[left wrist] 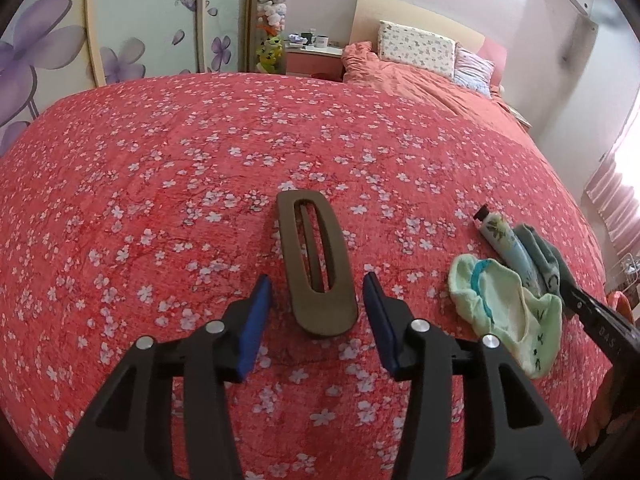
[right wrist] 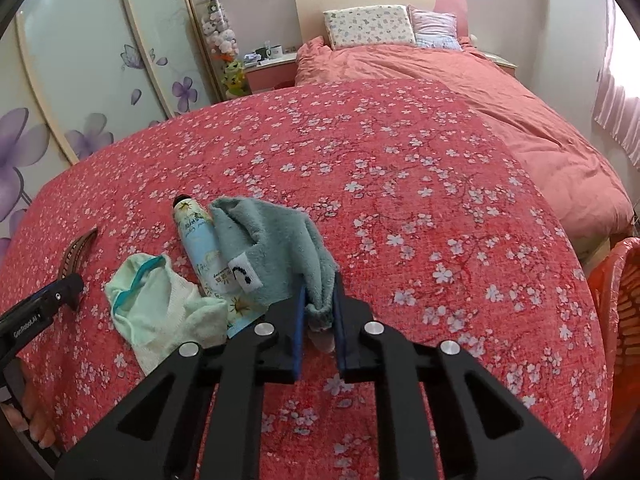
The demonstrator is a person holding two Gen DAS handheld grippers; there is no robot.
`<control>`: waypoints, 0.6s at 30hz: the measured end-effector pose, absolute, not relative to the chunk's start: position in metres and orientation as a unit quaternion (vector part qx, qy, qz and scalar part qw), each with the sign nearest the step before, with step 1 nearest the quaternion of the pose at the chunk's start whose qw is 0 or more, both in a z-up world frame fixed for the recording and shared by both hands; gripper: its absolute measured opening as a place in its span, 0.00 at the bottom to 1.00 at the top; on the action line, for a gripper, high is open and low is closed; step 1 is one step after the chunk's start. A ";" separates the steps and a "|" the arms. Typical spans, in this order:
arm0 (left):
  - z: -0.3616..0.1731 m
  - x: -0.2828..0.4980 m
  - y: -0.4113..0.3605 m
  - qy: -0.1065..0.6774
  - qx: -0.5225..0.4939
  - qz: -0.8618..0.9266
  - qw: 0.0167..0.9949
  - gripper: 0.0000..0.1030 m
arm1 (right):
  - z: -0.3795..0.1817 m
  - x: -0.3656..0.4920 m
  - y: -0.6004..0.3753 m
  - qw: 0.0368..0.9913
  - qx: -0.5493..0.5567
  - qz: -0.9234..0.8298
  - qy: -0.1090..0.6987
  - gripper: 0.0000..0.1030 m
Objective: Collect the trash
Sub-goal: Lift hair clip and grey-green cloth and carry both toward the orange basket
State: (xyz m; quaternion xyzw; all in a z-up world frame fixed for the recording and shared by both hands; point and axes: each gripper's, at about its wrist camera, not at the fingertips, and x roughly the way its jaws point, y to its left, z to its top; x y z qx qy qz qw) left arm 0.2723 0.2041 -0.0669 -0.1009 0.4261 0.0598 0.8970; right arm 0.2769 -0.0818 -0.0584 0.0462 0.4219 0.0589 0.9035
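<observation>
On the red flowered bedspread (left wrist: 200, 160) lies a brown hair clip (left wrist: 320, 268). My left gripper (left wrist: 318, 292) is open, its blue pads on either side of the clip's near end. To the right lie a light green sock (left wrist: 508, 312), a pale blue tube (left wrist: 504, 240) and a grey-green fluffy sock (right wrist: 276, 248). My right gripper (right wrist: 320, 300) is shut on the near edge of the grey-green sock. The tube (right wrist: 204, 248) lies left of that sock, with the light green sock (right wrist: 160, 308) partly over its end. The clip (right wrist: 78, 252) shows edge-on at the left.
An orange plastic basket (right wrist: 624, 320) stands at the bed's right edge. Pillows (right wrist: 368, 26) and a rumpled pink duvet (right wrist: 500, 100) lie at the far end. A wardrobe with flower-print doors (left wrist: 120, 32) and a pink nightstand (left wrist: 316, 60) stand on the left.
</observation>
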 end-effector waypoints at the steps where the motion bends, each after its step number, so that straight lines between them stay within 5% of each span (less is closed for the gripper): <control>1: -0.067 0.273 0.204 0.427 -0.102 0.062 0.896 0.38 | -0.059 0.276 -0.083 0.904 0.047 0.058 0.421 0.11; 18: -0.051 0.263 0.193 0.410 -0.089 0.052 0.906 0.31 | -0.031 0.250 -0.117 0.919 0.079 0.053 0.383 0.09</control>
